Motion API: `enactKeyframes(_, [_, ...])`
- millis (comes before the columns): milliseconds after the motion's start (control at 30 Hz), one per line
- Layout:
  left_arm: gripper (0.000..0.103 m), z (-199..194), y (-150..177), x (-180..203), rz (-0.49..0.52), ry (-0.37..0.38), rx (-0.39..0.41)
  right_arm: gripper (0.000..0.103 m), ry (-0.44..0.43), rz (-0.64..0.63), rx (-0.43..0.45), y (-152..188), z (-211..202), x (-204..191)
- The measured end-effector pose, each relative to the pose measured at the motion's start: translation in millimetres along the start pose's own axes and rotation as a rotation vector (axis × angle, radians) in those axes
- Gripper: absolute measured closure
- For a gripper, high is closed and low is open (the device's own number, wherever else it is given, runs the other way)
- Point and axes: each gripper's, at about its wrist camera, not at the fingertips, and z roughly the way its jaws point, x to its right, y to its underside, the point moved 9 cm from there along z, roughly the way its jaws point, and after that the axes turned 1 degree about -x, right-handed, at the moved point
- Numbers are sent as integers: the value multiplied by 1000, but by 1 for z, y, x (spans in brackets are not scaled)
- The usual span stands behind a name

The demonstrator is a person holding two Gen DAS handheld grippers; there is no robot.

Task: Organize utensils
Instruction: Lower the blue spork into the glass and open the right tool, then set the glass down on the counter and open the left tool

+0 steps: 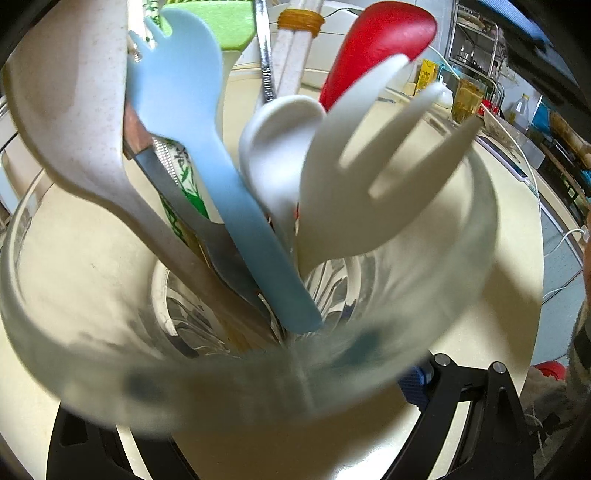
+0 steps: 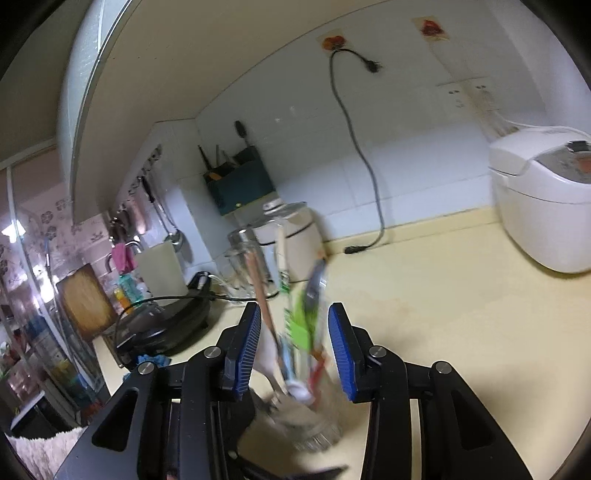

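Looking down along the left hand-held gripper (image 1: pixel 295 424), the camera sat right over a clear glass (image 1: pixel 461 258) crammed with utensils. The glass stood on the cream table (image 1: pixel 517 295) and filled the space between the spread fingers; the near rim hid the pads, apart from one blue pad (image 1: pixel 413 384) showing beside the glass wall at lower right. Whether that pad pressed on the glass could not be told.

Inside the glass stood a white fork (image 1: pixel 369 177), a light-blue spork (image 1: pixel 207 147), a white spoon (image 1: pixel 273 147), a beige spoon (image 1: pixel 70 110), a red spoon (image 1: pixel 380 48), a green spatula (image 1: pixel 221 22), a steel knife (image 1: pixel 177 199) and chopsticks (image 1: pixel 295 51) bound with a yellow band. All leaned against the rim, heads up.

From the right wrist, the right hand-held gripper (image 2: pixel 291 336) was spread, its blue pads (image 2: pixel 341 347) standing apart on either side of the same glass (image 2: pixel 317 424) and its blurred utensils (image 2: pixel 303 325). The pads did not touch anything. No earlier view was at hand, and the whole bundle was smeared by motion.

Farther back on the table stood a rice cooker (image 2: pixel 543 199) at right, a second glass jar (image 2: pixel 247 258), a black griddle (image 2: pixel 166 325) and a green knife block (image 2: pixel 240 184) against the tiled wall (image 2: pixel 406 147).
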Motion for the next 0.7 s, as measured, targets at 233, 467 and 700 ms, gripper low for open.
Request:
enactKeyframes(233, [7, 0, -2, -5, -15, -13, -1, 65, 28, 8, -13, 8, -24, 12])
enactKeyframes(467, [7, -2, 1, -5, -21, -29, -1, 65, 37, 4, -43, 19, -36, 14])
enactKeyframes(700, [7, -44, 21, 6, -85, -140, 117, 65, -3, 22, -101, 36, -39, 9])
